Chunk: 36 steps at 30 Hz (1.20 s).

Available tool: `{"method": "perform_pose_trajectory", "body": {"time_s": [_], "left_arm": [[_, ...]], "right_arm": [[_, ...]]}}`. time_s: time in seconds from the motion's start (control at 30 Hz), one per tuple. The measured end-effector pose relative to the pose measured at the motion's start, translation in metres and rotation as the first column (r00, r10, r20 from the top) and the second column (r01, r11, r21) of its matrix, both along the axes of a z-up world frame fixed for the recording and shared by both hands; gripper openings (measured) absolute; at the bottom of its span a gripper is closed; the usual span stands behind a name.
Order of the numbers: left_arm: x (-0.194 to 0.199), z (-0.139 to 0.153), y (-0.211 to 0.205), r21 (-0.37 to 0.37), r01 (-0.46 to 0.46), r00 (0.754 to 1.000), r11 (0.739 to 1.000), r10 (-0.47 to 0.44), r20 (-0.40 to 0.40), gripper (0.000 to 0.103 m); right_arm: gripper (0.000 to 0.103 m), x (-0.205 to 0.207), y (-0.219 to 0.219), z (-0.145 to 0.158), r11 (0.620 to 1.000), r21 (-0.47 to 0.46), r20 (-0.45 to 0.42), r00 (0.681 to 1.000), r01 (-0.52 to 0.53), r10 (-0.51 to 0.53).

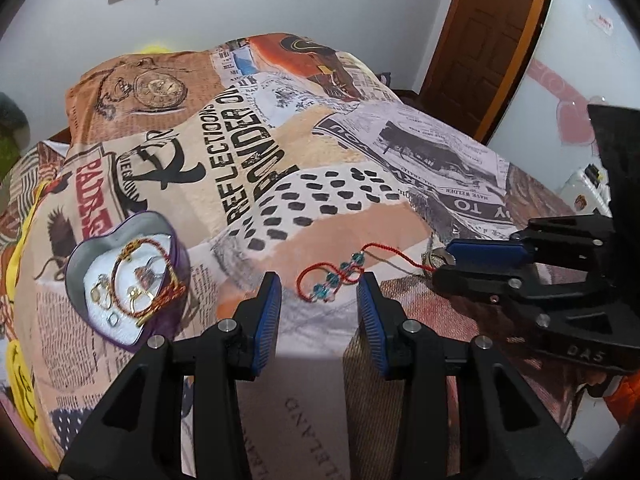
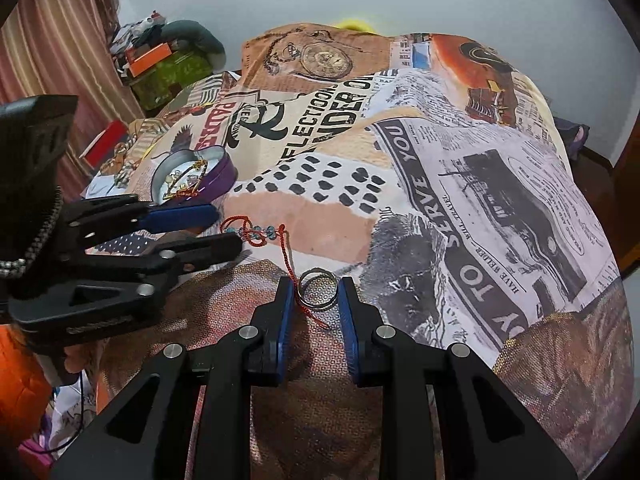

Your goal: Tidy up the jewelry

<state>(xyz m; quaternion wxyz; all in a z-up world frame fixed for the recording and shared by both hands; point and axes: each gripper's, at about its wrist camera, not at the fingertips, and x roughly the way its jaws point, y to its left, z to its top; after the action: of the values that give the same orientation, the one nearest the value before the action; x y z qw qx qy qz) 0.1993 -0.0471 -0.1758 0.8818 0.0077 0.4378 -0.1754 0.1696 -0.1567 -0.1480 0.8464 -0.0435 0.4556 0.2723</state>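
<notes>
Across the bed (image 1: 360, 200), a soft printed cover carries collage lettering: "REFLECTIONS", "SERVE YOU" and "HAVE WELDER – WILL TRAVEL". Your right claw (image 2: 318, 292) pinches a thin silver metal ring (image 2: 319, 290) between its ribbed blue pads, flat on the cover. Your left claw (image 1: 319, 294) stands spread, empty, its tips either side of a red cord bracelet (image 1: 336, 276) with teal beads. One cord end crosses the ring. Further left sits a purple heart-shaped tin (image 1: 176, 240), holding gold earrings and a braided red-and-gold bracelet (image 1: 160, 300).
</notes>
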Motion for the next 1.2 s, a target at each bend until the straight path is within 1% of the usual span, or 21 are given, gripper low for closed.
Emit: {"method": "perform_pose_trajectory", "body": {"time_s": [0.07, 0.13, 0.17, 0.23, 0.3, 0.4, 0.53, 0.67, 0.73, 0.87, 1.03, 1.1, 1.2], "left_arm": [[0.002, -0.002, -0.003, -0.003, 0.016, 1.000, 1.000, -0.016, -0.002, 0.039], [0.003, -0.003, -0.006, -0.006, 0.031, 0.999, 0.999, -0.031, -0.011, 0.028], [0.004, -0.004, -0.006, -0.008, 0.034, 0.999, 0.999, -0.034, -0.014, 0.026], [0.006, -0.005, -0.005, -0.015, 0.029, 0.999, 0.999, -0.029, -0.021, 0.014], [0.009, -0.006, -0.003, -0.024, 0.015, 1.000, 1.000, -0.016, -0.027, 0.008], [0.009, -0.007, 0.000, -0.046, 0.004, 1.000, 0.999, -0.005, -0.030, 0.008], [0.005, -0.004, -0.002, -0.020, -0.019, 1.000, 1.000, 0.019, -0.012, 0.007], [0.003, -0.001, 0.001, -0.030, -0.046, 0.999, 0.998, 0.046, -0.008, 0.007], [0.001, 0.002, 0.004, -0.004, -0.077, 0.997, 0.997, 0.077, 0.012, 0.007], [-0.001, 0.012, 0.018, -0.049, -0.097, 0.995, 0.994, 0.098, 0.019, 0.007], [-0.008, 0.026, 0.024, -0.062, -0.098, 0.994, 0.993, 0.101, 0.050, 0.007], [-0.011, 0.029, 0.025, -0.069, -0.097, 0.993, 0.993, 0.101, 0.056, 0.007], [-0.015, 0.032, 0.025, -0.081, -0.093, 0.993, 0.992, 0.098, 0.060, 0.007]], "right_arm": [[0.020, -0.001, -0.001, 0.000, 1.000, 0.002, 0.003, 1.000, 0.001, -0.001], [0.020, -0.002, -0.002, 0.000, 1.000, 0.006, 0.002, 1.000, 0.001, -0.001], [0.020, -0.002, -0.003, -0.001, 1.000, 0.008, 0.002, 1.000, 0.001, -0.001], [0.020, -0.004, -0.004, -0.001, 1.000, 0.010, 0.001, 1.000, 0.002, -0.002], [0.020, -0.005, -0.006, -0.001, 1.000, 0.011, 0.001, 1.000, 0.005, -0.005], [0.020, -0.006, -0.008, -0.001, 1.000, 0.010, 0.002, 1.000, 0.012, -0.012], [0.020, -0.007, -0.013, -0.001, 1.000, 0.007, 0.000, 1.000, 0.021, -0.021], [0.020, -0.008, -0.017, 0.001, 1.000, 0.004, 0.000, 1.000, 0.027, -0.027], [0.020, -0.010, -0.018, 0.001, 0.999, -0.004, 0.003, 0.999, 0.033, -0.033], [0.020, -0.011, -0.025, 0.002, 0.999, -0.001, 0.002, 0.999, 0.046, -0.046], [0.020, -0.011, -0.027, 0.004, 0.999, 0.001, 0.002, 0.999, 0.046, -0.046], [0.020, -0.011, -0.024, 0.006, 0.999, 0.003, 0.020, 0.999, 0.043, -0.044], [0.020, -0.009, -0.017, 0.004, 1.000, -0.007, -0.006, 1.000, 0.027, -0.027]]}}
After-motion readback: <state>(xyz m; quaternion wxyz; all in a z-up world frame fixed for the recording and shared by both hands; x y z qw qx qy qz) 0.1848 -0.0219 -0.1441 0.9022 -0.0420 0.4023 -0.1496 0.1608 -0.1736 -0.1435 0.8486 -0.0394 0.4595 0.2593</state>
